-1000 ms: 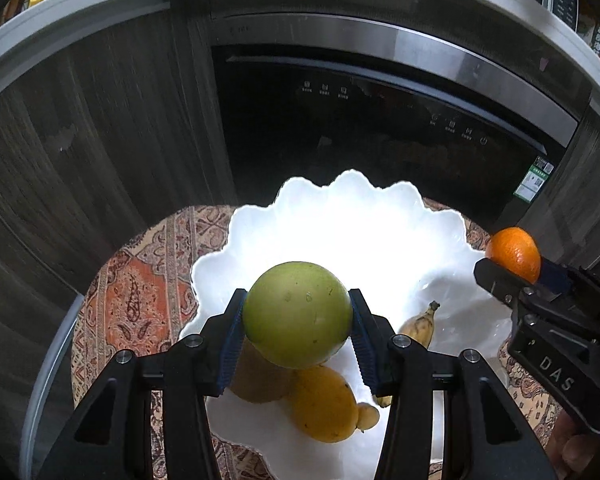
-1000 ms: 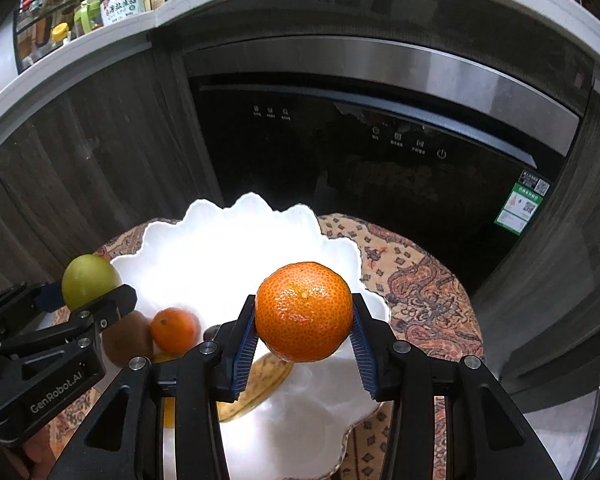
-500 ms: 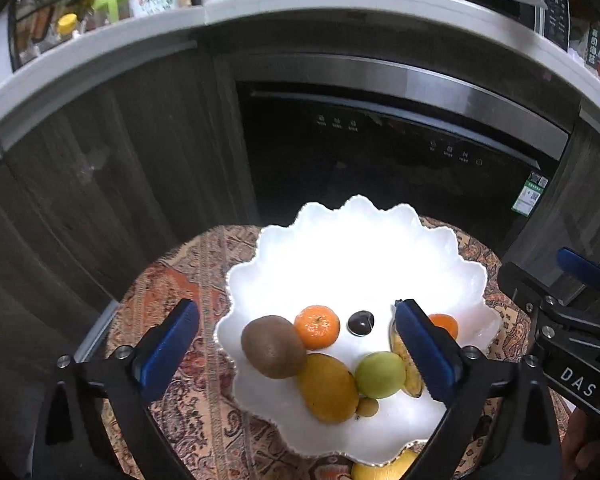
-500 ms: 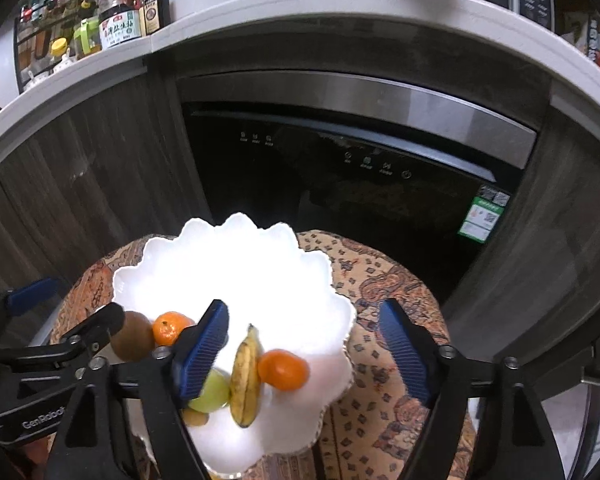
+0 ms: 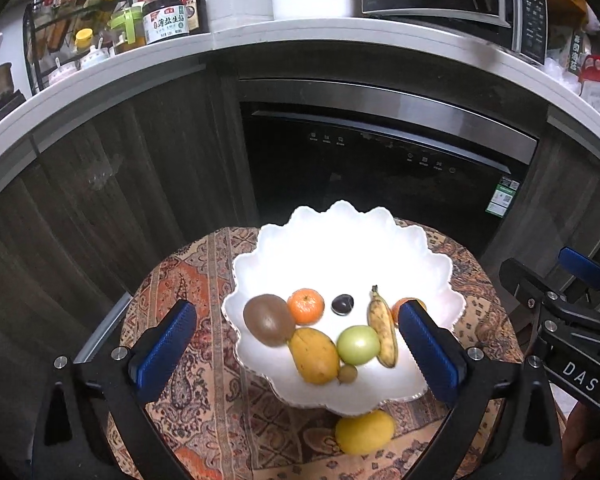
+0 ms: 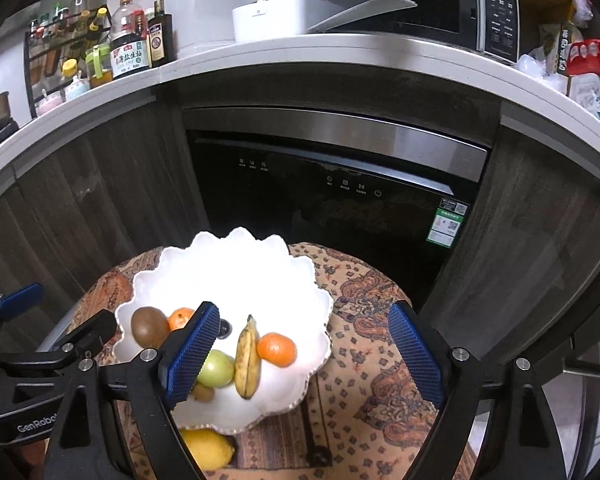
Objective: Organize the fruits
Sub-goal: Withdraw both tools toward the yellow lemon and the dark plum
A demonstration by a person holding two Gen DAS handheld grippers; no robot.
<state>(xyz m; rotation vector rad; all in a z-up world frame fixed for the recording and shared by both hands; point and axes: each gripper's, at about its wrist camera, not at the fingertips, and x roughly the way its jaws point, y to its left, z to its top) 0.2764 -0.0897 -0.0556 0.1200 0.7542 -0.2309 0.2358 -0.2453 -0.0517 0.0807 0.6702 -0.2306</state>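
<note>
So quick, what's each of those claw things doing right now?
Left gripper: jaws just opened, wide, holding nothing.
Right gripper: open, holding nothing.

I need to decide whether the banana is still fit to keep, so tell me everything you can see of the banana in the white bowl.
The banana is small and stubby, yellow with brown speckles and streaks, with a dark stem tip pointing to the far side of the white scalloped bowl. It lies flat, lengthwise, its peel whole as far as can be seen. A green apple lies against one side and a tangerine against the other. No gripper touches it.
</note>
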